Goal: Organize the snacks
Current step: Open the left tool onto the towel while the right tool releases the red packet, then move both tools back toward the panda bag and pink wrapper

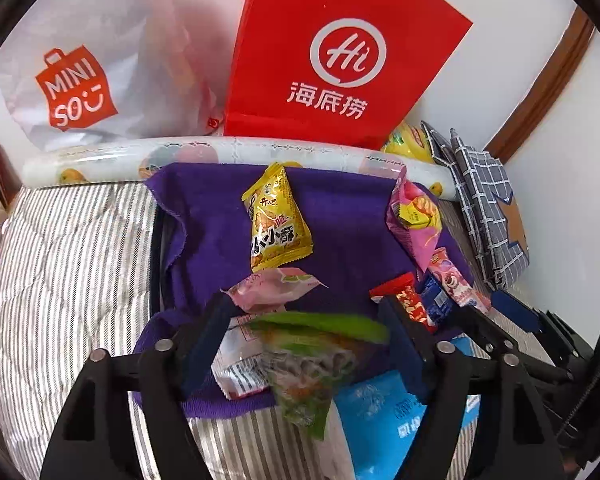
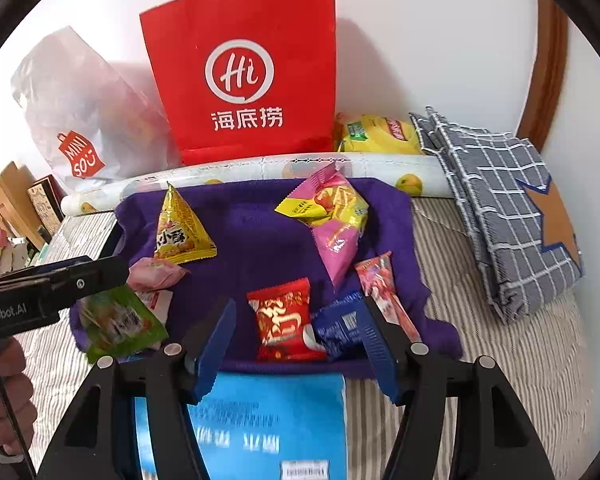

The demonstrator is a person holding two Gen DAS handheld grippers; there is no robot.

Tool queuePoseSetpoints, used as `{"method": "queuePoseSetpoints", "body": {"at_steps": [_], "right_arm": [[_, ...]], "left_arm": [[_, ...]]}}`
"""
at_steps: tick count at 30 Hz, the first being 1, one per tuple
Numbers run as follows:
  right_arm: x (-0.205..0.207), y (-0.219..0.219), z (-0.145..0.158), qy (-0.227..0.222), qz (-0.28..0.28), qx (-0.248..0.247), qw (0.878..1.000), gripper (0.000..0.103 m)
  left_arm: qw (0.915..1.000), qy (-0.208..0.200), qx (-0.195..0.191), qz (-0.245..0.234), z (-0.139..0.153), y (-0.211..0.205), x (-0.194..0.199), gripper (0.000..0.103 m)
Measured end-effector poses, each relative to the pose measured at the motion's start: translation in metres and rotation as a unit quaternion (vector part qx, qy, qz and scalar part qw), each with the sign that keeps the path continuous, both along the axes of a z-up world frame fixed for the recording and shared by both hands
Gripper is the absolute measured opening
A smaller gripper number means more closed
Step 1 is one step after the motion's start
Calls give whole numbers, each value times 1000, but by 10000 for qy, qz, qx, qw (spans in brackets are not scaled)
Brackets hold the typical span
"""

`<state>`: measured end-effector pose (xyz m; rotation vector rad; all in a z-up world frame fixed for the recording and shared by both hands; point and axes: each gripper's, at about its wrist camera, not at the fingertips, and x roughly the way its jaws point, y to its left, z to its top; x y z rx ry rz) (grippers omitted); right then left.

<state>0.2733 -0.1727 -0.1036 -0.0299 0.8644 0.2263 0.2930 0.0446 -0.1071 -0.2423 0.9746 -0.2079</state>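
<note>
Snack packets lie on a purple towel [image 1: 340, 216] [image 2: 260, 240]. A yellow triangular packet [image 1: 278, 224] [image 2: 182, 232] lies near the middle back. A pink packet [image 1: 414, 220] [image 2: 334, 224], a red packet [image 2: 284, 320] [image 1: 406, 298], a dark blue one [image 2: 336, 328] and a pink stick packet [image 2: 384, 292] lie to the right. My left gripper [image 1: 304, 344] is open, with a blurred green packet [image 1: 312, 364] [image 2: 116, 324] between its fingers. My right gripper [image 2: 296, 344] is open above the red packet. A blue package [image 2: 268, 420] [image 1: 384, 424] lies under it.
A red paper bag [image 1: 340, 52] [image 2: 244, 76] and a white Miniso bag [image 1: 88, 64] [image 2: 80, 120] stand against the wall behind a rolled fruit-print sheet [image 2: 300, 168]. A folded checked cloth [image 2: 500, 208] lies right, on the striped bedcover [image 1: 68, 272]. A yellow bag [image 2: 376, 136] sits behind.
</note>
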Motion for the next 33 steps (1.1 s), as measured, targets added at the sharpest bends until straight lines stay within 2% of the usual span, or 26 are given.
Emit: {"method": "queuePoseSetpoints", "body": {"at_steps": [8, 11, 18, 26, 33], "right_arm": [[-44, -11, 21, -253, -127, -28, 9996, 61], [-58, -15, 24, -270, -186, -47, 9995, 61], [-96, -26, 23, -305, -253, -122, 9991, 61], [-131, -30, 1, -7, -131, 104, 9999, 63], [-147, -21, -34, 269, 59, 28, 9996, 66]], "left_arm": [[10000, -28, 16, 34, 22, 0, -31, 80], [10000, -77, -35, 42, 30, 1, -48, 80], [9992, -347, 126, 176, 41, 5, -90, 80], [9983, -425, 221, 330, 30, 11, -130, 80], [9985, -239, 262, 409, -1, 11, -153, 80]]}}
